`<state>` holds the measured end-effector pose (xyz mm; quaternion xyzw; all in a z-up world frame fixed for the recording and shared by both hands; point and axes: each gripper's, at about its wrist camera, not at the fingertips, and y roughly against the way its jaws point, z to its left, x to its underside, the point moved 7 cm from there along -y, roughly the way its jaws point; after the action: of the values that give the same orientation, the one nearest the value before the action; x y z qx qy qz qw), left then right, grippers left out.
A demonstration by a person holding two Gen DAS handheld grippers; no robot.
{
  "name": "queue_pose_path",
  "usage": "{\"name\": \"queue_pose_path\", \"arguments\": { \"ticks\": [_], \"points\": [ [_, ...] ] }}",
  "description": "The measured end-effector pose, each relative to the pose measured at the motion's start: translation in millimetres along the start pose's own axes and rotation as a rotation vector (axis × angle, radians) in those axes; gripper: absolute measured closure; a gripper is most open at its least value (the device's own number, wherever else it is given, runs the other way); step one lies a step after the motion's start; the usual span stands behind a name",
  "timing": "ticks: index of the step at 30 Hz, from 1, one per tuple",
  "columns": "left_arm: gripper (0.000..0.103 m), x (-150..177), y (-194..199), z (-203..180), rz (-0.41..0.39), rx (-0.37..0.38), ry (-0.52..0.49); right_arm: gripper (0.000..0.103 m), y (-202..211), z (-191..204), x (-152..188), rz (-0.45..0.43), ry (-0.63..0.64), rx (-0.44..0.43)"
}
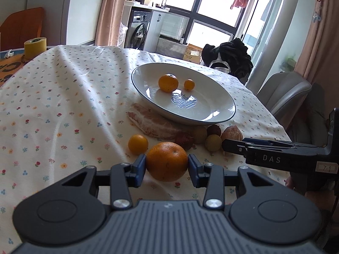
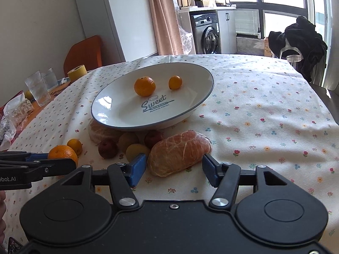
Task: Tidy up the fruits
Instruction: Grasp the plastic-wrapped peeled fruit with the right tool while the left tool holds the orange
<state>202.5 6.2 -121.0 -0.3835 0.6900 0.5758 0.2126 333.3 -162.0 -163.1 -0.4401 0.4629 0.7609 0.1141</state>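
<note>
A white plate [image 1: 222, 114] [image 2: 110, 118] holds an orange [image 1: 168, 82] [image 2: 145, 86] and a small kumquat [image 1: 189, 84] [image 2: 175, 82]. My left gripper [image 1: 167, 167] is shut on a large orange [image 1: 166, 161] [image 2: 62, 154] that rests on the tablecloth. My right gripper [image 2: 174, 167] has its jaws around a peeled pomelo segment [image 2: 180, 153] [image 1: 232, 134], its pads touching or nearly touching it. Another pomelo segment [image 1: 152, 122] [image 2: 99, 131], a kumquat [image 1: 138, 144] [image 2: 75, 146], yellow fruits [image 1: 213, 142] [image 2: 135, 150] and dark red fruits [image 1: 184, 140] [image 2: 107, 149] lie in front of the plate.
The table carries a flowered cloth [image 1: 63, 110] [image 2: 264, 110]. A yellow tape roll [image 1: 35, 47] [image 2: 76, 72], glasses [image 2: 40, 87] and plastic bags [image 2: 12, 114] stand at the left. A chair with black clothes [image 1: 231, 57] [image 2: 300, 42] is beyond the far edge; a grey chair [image 1: 284, 93] stands right.
</note>
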Motion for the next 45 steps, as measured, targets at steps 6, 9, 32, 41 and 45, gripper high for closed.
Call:
{"name": "queue_pose_path", "arguments": {
  "ticks": [6, 9, 32, 41, 45],
  "points": [
    [0.062, -2.2, 4.2, 0.9, -0.005, -0.005, 0.0, 0.046, -4.4, -0.6, -2.3, -0.01, 0.008, 0.02],
    [0.062, -3.6, 4.7, 0.7, -0.009, -0.006, -0.001, 0.049, -1.4, -2.9, -1.5, -0.005, 0.005, 0.026],
    [0.062, -8.4, 5.8, 13.7, -0.021, -0.024, 0.006, 0.058, 16.5, -16.1, -0.5, -0.009, -0.042, 0.069],
    [0.062, -11.7, 6.3, 27.3, -0.023, -0.042, 0.023, 0.052, -8.0, 1.0, -4.5, 0.014, 0.012, 0.091],
    [0.062, -11.5, 5.9, 32.3, -0.025, -0.045, 0.034, 0.051, -14.5, 3.3, -6.2, 0.004, 0.037, 0.119]
  ]
}}
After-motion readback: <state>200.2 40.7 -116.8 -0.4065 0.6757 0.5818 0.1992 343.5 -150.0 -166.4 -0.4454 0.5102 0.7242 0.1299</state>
